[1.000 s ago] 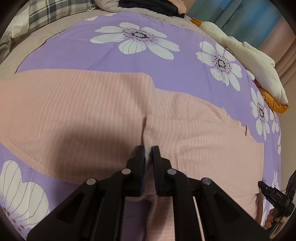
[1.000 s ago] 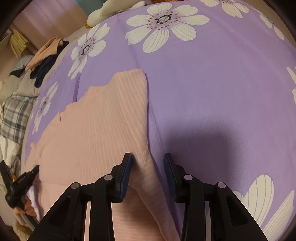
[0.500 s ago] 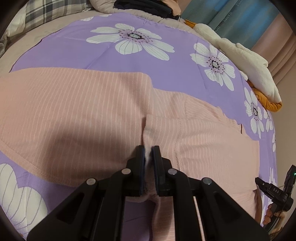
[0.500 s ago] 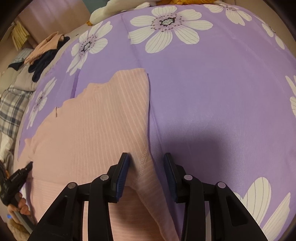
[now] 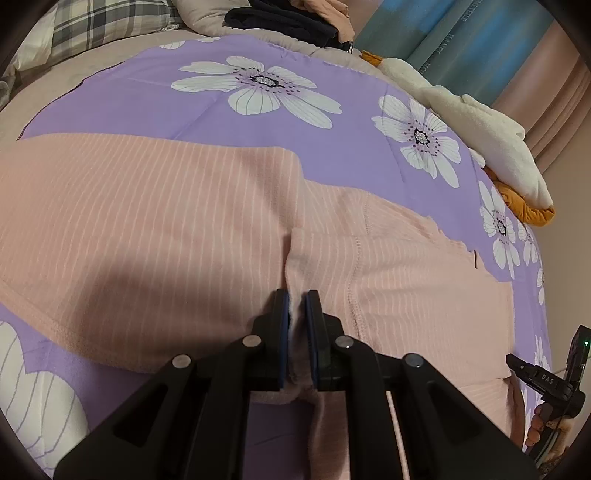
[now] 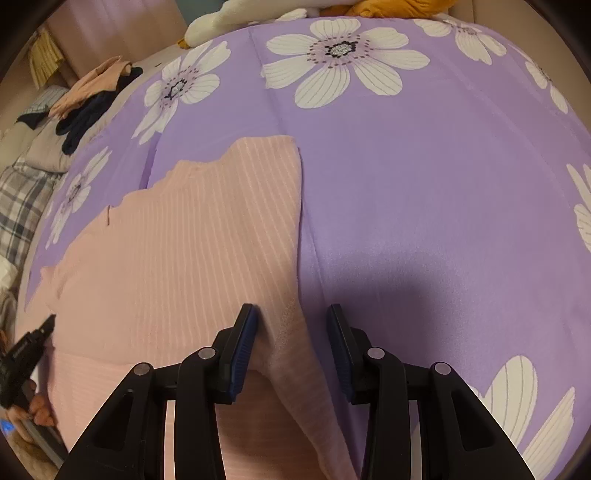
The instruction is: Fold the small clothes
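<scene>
A pink garment with thin white stripes (image 5: 155,236) lies spread on a purple sheet with white flowers (image 5: 332,155). My left gripper (image 5: 296,306) is shut on a pinched fold of the garment near its middle seam. In the right wrist view the same garment (image 6: 177,258) lies to the left. My right gripper (image 6: 291,325) is open, its jaws straddling the garment's right edge, which rises as a ridge between them. The right gripper also shows at the lower right of the left wrist view (image 5: 546,380).
A white and orange plush toy (image 5: 491,147) lies at the bed's far right edge. Dark and peach clothes (image 5: 295,18) are piled at the back beside a plaid pillow (image 5: 99,26). Curtains hang behind.
Both views have drawn slightly closer to the garment. The left gripper stays shut on the fold. The right gripper stays open around the edge.
</scene>
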A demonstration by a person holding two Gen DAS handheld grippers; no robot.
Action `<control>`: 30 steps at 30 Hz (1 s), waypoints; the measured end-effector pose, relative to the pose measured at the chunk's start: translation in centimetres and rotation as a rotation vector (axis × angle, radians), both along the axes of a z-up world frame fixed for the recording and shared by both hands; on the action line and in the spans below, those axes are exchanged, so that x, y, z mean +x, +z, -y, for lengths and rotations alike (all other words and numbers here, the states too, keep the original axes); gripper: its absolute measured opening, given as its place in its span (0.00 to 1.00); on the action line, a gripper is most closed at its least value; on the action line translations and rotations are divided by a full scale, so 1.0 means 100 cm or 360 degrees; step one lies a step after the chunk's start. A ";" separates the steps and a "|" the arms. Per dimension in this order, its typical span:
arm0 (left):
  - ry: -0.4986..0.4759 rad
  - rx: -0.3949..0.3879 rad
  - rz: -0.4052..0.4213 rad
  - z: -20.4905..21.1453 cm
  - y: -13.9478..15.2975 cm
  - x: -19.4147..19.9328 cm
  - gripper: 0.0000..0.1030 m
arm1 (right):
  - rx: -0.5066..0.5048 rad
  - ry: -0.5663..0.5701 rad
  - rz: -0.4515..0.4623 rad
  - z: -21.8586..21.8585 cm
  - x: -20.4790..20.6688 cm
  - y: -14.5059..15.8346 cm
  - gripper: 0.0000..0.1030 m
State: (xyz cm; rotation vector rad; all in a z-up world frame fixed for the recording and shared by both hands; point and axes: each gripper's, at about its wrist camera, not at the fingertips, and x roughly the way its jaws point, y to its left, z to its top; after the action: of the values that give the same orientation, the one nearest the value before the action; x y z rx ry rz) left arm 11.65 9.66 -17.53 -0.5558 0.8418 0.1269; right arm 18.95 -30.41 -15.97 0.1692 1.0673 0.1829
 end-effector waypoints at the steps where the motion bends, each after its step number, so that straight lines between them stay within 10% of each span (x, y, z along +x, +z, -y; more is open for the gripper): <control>1: -0.0001 -0.0008 0.0008 -0.001 0.000 -0.001 0.12 | -0.0006 0.0000 0.0012 0.000 -0.001 0.000 0.37; 30: -0.0158 0.0032 0.0006 -0.001 -0.001 0.001 0.12 | -0.0112 -0.0285 0.0060 -0.013 -0.009 -0.002 0.37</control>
State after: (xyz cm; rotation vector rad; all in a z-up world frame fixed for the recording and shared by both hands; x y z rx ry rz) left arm 11.80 9.77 -17.66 -0.4947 0.8617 0.0436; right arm 18.08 -29.09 -16.17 0.1962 1.0141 -0.0126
